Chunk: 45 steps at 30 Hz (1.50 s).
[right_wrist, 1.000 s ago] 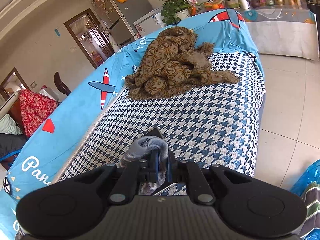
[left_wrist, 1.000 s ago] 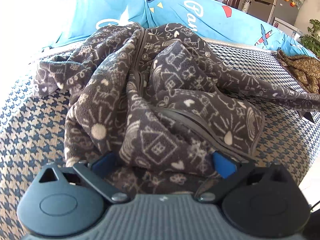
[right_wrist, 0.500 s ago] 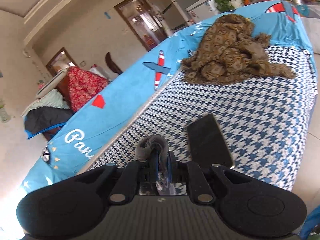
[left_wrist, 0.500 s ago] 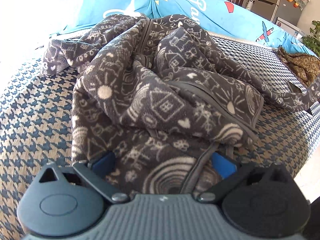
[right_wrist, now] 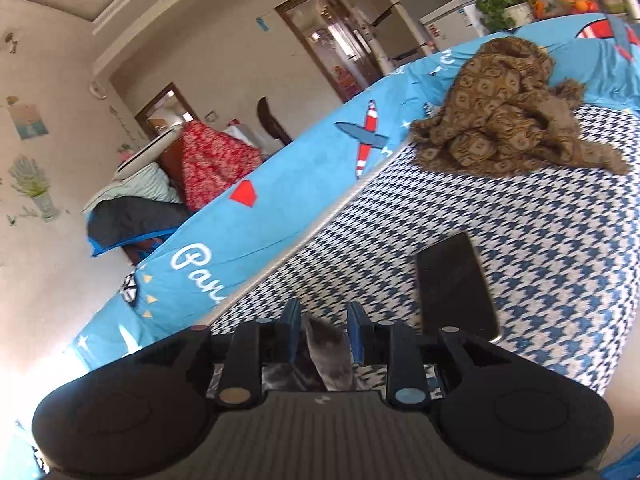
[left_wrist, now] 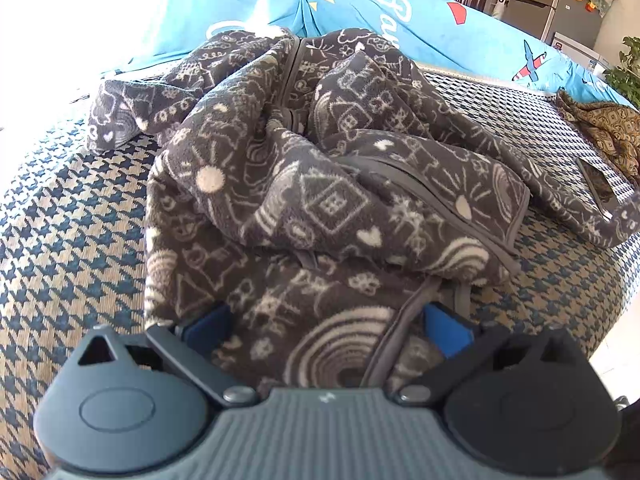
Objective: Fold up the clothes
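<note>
**A:** Two hand-held grippers over one sofa seat, and we judge the folding barely begun. Nearest, our left gripper (left_wrist: 326,324) stands with its jaws wide apart astride the near hem of the dark grey fleece jacket with pale doodle print (left_wrist: 320,184); the blue pads (left_wrist: 446,332) sit either side of the cloth and do not pinch it.

**B:** And the jacket itself?

**A:** Still a rumpled heap on the blue-and-cream houndstooth seat cover (left_wrist: 68,232), front panel flopped over, zip edge twisted, one sleeve trailing off toward the right. We see no flat fold anywhere in it.

**B:** The other hand?

**A:** Our right gripper (right_wrist: 323,334) has just been opening; its jaws stand narrowly apart with the grey sleeve cuff (right_wrist: 328,354) loose between them, apparently let go.

**B:** Our count, near to far?

**A:** One grey jacket, one black phone (right_wrist: 456,284) lying flat just past the right gripper, one crumpled brown patterned garment (right_wrist: 504,120) at the far end, untouched. One bright blue printed backrest cover (right_wrist: 280,208) runs behind. So two garments are left to fold, none done.
</note>
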Motion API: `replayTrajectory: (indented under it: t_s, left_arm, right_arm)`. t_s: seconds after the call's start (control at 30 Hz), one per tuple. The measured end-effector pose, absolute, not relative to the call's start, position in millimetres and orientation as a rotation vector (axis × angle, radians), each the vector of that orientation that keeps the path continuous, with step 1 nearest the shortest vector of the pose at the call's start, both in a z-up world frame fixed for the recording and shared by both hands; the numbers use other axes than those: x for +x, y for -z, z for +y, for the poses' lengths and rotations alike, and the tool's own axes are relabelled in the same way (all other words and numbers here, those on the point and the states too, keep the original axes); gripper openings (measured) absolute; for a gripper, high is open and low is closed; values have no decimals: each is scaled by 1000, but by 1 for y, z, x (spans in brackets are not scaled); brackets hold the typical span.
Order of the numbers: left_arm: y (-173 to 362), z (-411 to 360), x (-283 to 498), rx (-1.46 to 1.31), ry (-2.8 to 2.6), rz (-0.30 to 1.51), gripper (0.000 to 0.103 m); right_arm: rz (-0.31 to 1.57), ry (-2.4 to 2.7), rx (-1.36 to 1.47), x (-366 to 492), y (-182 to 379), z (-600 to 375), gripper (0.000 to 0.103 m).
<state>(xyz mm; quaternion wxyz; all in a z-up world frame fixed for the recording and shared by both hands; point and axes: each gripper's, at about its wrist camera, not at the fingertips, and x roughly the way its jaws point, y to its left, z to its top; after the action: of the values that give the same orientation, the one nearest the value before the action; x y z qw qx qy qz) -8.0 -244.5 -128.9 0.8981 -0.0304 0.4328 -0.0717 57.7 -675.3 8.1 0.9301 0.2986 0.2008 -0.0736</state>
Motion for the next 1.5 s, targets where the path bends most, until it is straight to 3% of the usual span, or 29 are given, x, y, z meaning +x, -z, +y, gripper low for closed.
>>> replayTrajectory:
  t_s: [0.33,0.53,0.63,0.8,0.87,1.07,1.1,1.17,1.27,1.5]
  left_arm:
    - [130,-248,-9,-41,140,894,103]
    - [131,-248,-9,-34,140,893,103]
    - [131,-249,-10,-26,139,891,103]
    - [132,-249,-11,-21,141,889,103]
    - [132,-249,-11,-20,140,889,103]
    - [133,-249,-12,-15,140,889,103]
    - [133,-250,-12,-14,140,888,103]
    - [133,-250,-12,-12,140,888,103]
    - [133,-250,-12,-10,142,888,103]
    - [133,-247,-12,-27,147,884,103]
  right_arm:
    - [549,244,761,47,13,-714,30]
    - [785,288,758,58,42,-722,32]
    - [854,286,716,62,49,-717,41]
    - [928,304,666,63,57,-710,45]
    - [947,298,667,63,59,-709,52]
    - [992,200,630,69,61,-693,55]
    - [988,197,593,70,59,-689,54]
    - [998,205,514,74,58,-680,31]
    - [976,212,481,76,53,-674,14]
    - [760,136,496,76,25,-657,11]
